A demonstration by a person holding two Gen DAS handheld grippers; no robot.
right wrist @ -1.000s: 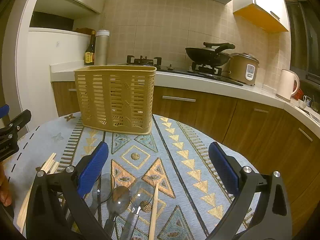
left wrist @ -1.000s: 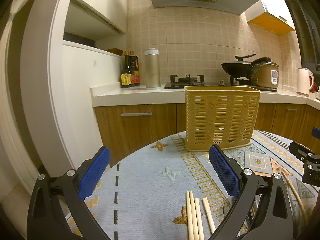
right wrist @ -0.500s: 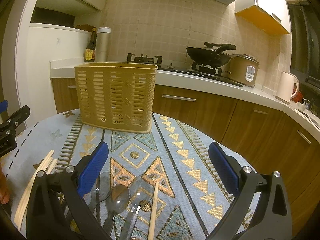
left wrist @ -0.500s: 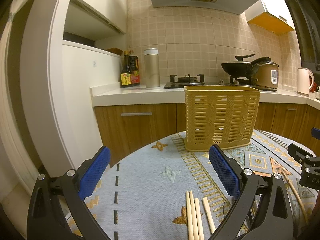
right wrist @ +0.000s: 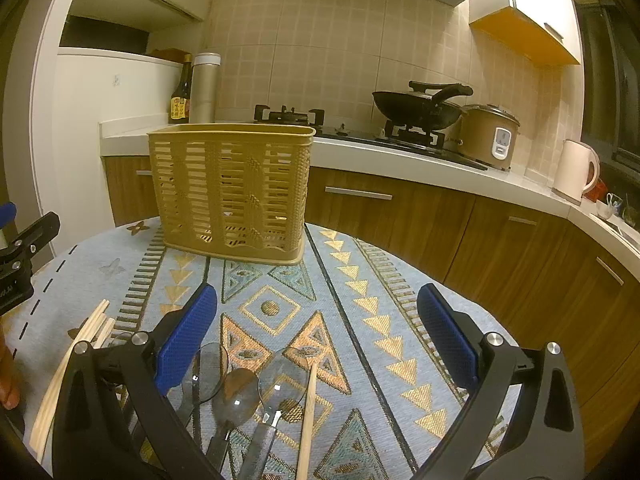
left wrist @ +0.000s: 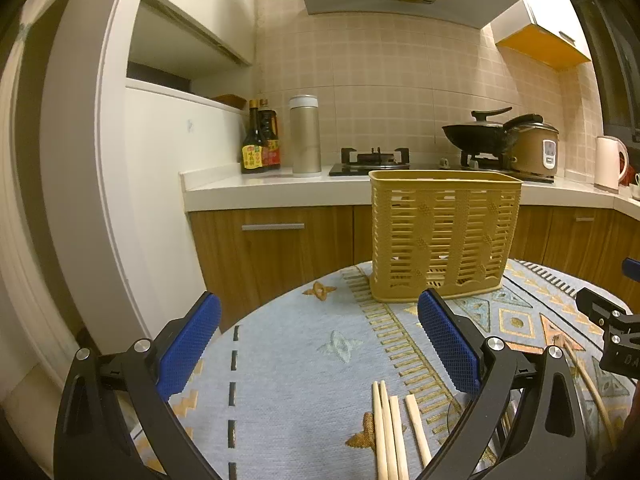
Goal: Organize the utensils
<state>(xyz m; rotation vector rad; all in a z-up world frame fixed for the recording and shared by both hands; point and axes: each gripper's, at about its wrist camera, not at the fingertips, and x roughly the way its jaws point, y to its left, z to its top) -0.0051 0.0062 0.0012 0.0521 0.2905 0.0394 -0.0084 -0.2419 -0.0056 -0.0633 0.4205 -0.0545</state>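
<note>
A tan slotted utensil basket stands upright at the far side of a round table; it also shows in the right wrist view. Several wooden chopsticks lie on the cloth under my left gripper, which is open and empty. In the right wrist view, three metal spoons and one wooden chopstick lie under my right gripper, also open and empty. More chopsticks lie at the left there.
The table has a light blue patterned cloth. Behind it runs a kitchen counter with sauce bottles, a steel canister, a gas stove, a wok, a rice cooker and a kettle.
The right gripper has moved slightly forward and lower toward the spoons and basket. The left gripper has barely moved.
</note>
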